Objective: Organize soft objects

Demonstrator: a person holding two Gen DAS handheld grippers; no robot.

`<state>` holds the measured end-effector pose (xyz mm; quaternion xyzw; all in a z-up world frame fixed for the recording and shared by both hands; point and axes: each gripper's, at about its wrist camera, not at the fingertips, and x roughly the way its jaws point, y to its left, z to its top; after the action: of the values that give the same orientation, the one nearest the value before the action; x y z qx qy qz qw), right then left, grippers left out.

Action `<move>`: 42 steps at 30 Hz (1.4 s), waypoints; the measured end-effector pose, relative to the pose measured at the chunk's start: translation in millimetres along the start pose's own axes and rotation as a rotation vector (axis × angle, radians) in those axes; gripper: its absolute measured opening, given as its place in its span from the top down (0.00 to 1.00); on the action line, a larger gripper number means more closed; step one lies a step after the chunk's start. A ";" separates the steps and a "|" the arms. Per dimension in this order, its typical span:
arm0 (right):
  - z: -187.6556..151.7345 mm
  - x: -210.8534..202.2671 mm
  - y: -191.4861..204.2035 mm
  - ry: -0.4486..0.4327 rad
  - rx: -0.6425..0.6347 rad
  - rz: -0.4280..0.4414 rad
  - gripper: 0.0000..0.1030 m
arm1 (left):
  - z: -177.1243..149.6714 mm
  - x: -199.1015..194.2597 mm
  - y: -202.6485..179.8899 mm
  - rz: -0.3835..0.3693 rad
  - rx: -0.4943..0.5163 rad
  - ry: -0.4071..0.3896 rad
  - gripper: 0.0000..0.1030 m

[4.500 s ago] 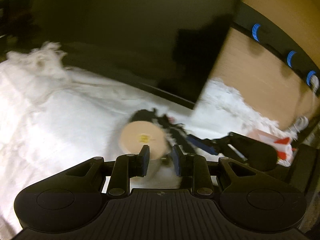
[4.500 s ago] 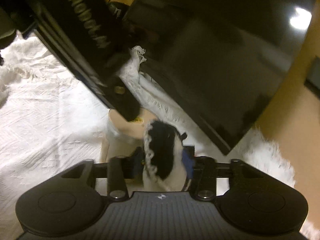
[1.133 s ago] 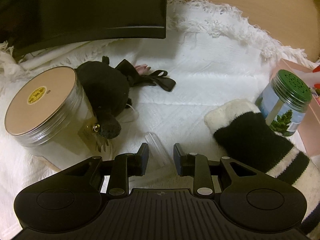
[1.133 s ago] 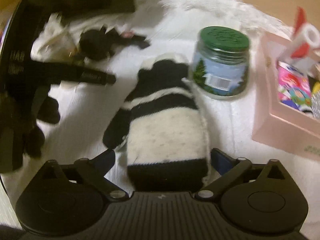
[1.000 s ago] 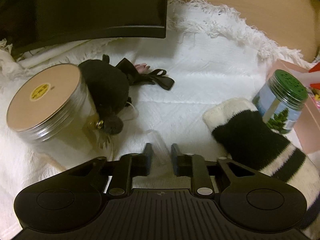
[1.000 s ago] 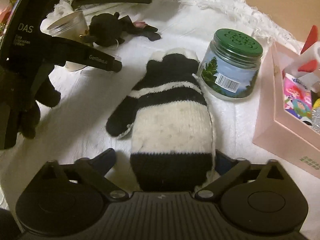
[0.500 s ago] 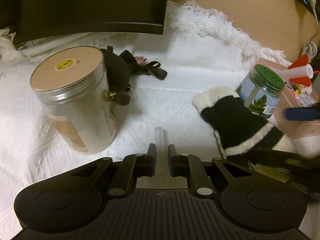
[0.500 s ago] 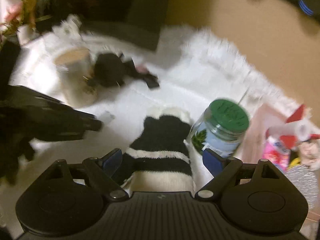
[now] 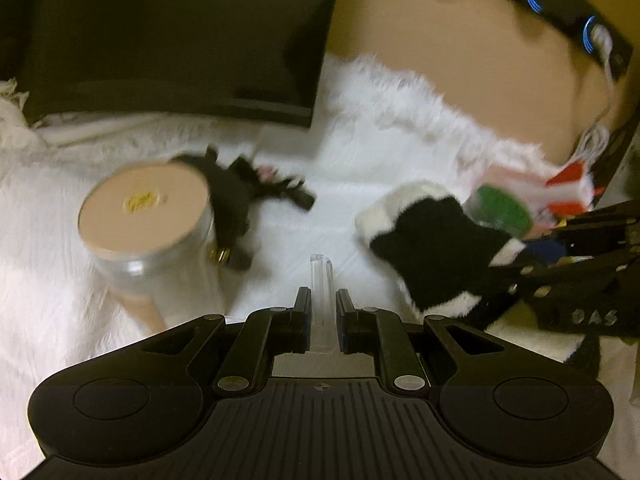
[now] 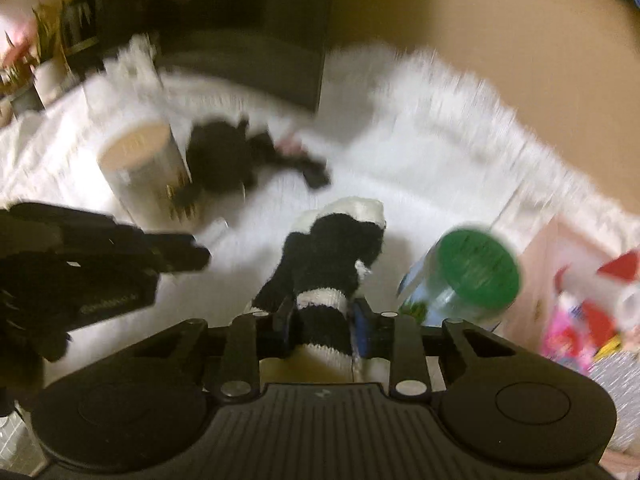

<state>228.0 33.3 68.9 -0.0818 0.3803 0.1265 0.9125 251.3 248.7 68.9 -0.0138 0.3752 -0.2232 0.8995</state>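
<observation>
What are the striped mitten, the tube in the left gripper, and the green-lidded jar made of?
Striped mitten: fuzzy knit yarn, matte, nap visible. Tube in the left gripper: clear and rigid-looking, see-through; plastic or glass, can't tell. Green-lidded jar: transparent glossy body, likely glass; opaque green lid, probably plastic.

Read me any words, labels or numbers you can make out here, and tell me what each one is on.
"DAS": pale letters on the side of the right tool, seen from the left wrist view.
Yellow sticker on the tin lid: too blurred to read.
Label on the green-lidded jar: too blurred to read.
Printing on the left tool's side: blurred, unreadable.
</observation>
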 end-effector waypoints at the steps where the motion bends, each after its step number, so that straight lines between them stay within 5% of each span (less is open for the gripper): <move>1: 3.2 -8.9 -2.3 -0.022 -0.003 -0.007 0.74 | 5.4 -4.2 -1.8 -0.012 0.000 -0.014 0.86; 12: 15.2 -74.8 -73.9 -0.180 0.107 -0.102 0.74 | 49.9 -28.5 -27.0 -0.090 0.021 -0.109 0.86; 23: -22.7 -166.4 -173.7 -0.272 0.257 -0.451 0.74 | 121.0 14.5 -174.0 -0.484 0.088 -0.146 0.85; 26: -40.9 -174.6 -188.7 -0.265 0.316 -0.470 0.74 | 125.3 55.2 -213.6 -0.552 0.032 -0.068 0.84; 32: -62.9 -163.3 -219.7 -0.243 0.425 -0.443 0.74 | 98.2 115.3 -243.6 -0.408 0.063 0.108 0.85; 37: -63.0 -122.1 -233.9 -0.244 0.477 -0.332 0.74 | 75.2 118.8 -258.8 -0.441 0.177 0.177 0.85; 42: -68.3 -40.3 -240.0 -0.091 0.461 -0.297 0.74 | 67.3 113.7 -245.6 -0.452 0.116 0.185 0.85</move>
<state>225.0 -219.5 62.8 0.0791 0.3416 -0.0950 0.9317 271.5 -28.8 88.4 -0.0254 0.4297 -0.4403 0.7879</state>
